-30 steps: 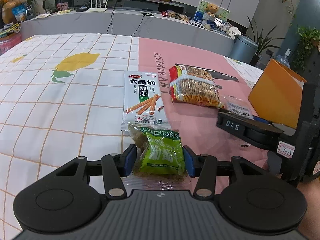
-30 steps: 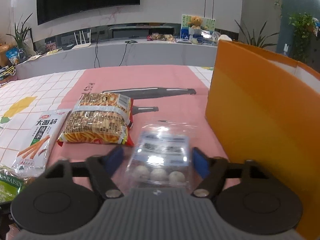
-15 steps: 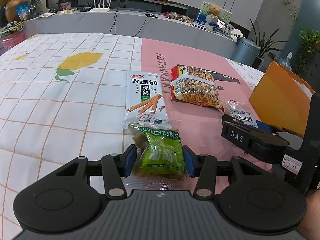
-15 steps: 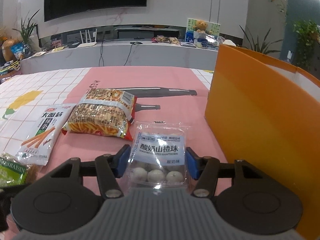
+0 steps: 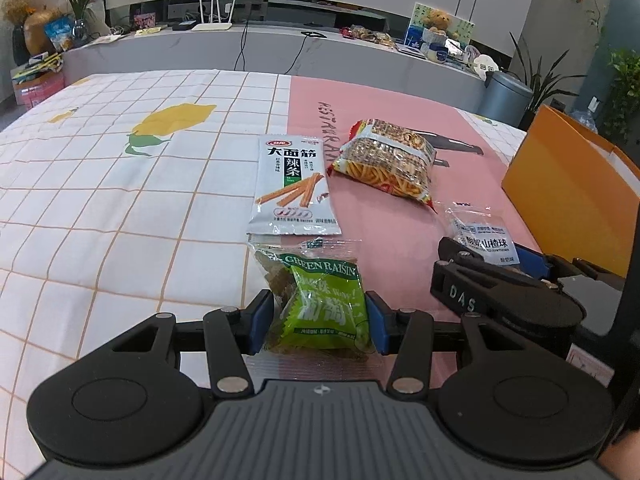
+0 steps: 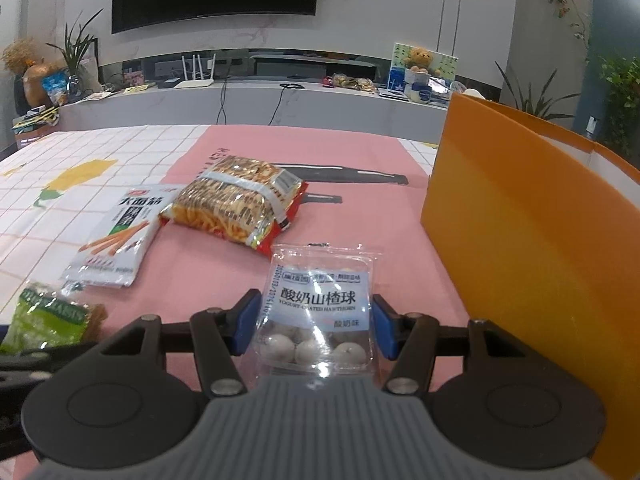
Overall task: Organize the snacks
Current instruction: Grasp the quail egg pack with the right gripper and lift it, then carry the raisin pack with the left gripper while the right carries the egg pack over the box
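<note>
My left gripper [image 5: 320, 322] is shut on a green raisin bag [image 5: 320, 300] and holds it above the tablecloth. My right gripper [image 6: 316, 330] is shut on a clear pack of yogurt hawthorn balls [image 6: 318, 312], beside the orange box [image 6: 532, 232]. The pack [image 5: 482, 240] and the right gripper also show in the left wrist view. A white spicy-strip packet [image 5: 294, 186] and a noodle snack bag [image 5: 388, 164] lie on the cloth ahead. Both also show in the right wrist view, the packet [image 6: 116, 236] left of the noodle bag [image 6: 236, 200].
The table wears a white checked and pink cloth [image 5: 120, 184]. The orange box [image 5: 568, 188] stands at the right edge. A grey counter [image 5: 280, 52] with clutter runs behind the table, with a bin [image 5: 504, 98] and plants at the right.
Both grippers have risen slightly with their packs held; the view has tilted up and back. The right gripper closed on the hawthorn pack and steadied it.
</note>
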The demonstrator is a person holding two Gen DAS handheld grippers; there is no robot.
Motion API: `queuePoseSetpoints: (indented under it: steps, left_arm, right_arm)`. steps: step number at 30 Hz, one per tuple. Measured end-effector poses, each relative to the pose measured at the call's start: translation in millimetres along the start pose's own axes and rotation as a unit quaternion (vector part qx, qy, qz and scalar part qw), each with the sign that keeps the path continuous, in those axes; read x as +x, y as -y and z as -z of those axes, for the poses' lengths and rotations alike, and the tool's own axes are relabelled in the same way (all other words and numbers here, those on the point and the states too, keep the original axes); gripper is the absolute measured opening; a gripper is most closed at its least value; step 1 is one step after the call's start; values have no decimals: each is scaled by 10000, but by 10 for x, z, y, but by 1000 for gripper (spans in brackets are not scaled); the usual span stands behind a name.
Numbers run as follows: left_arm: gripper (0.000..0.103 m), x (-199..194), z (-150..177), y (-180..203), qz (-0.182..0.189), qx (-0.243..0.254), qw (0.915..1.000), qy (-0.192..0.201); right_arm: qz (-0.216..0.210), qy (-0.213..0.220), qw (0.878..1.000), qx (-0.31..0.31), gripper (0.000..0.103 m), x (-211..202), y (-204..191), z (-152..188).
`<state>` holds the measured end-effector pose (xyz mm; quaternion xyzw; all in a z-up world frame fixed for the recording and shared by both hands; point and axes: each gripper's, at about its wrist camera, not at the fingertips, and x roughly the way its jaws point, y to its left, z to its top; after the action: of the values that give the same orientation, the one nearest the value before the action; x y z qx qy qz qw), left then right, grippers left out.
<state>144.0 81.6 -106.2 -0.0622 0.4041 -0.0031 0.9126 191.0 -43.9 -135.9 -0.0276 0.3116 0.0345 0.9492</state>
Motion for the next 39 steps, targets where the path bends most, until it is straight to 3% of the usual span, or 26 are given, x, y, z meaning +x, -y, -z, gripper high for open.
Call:
queuePoseSetpoints:
  steps: [11,17,28,39]
  left_arm:
    - [54,-159,115,9,-81,-319,9994,-141]
    - [54,-396,157,-4,-120,-485,9987,69]
    - [54,-1024,94,-43,-180,-893,9932,729]
    - [54,-1710,-151,99,-147,-839,9815,1715]
  right_arm:
    - [-194,-193,9996,-8,56,-181,16,68]
    - [-557,-180,9981,217,56,-334,44,46]
    - [-910,651,9936,128,56,-928,-23,-192]
    - [-1390,1527,9769,551,56,-1720,232,-560]
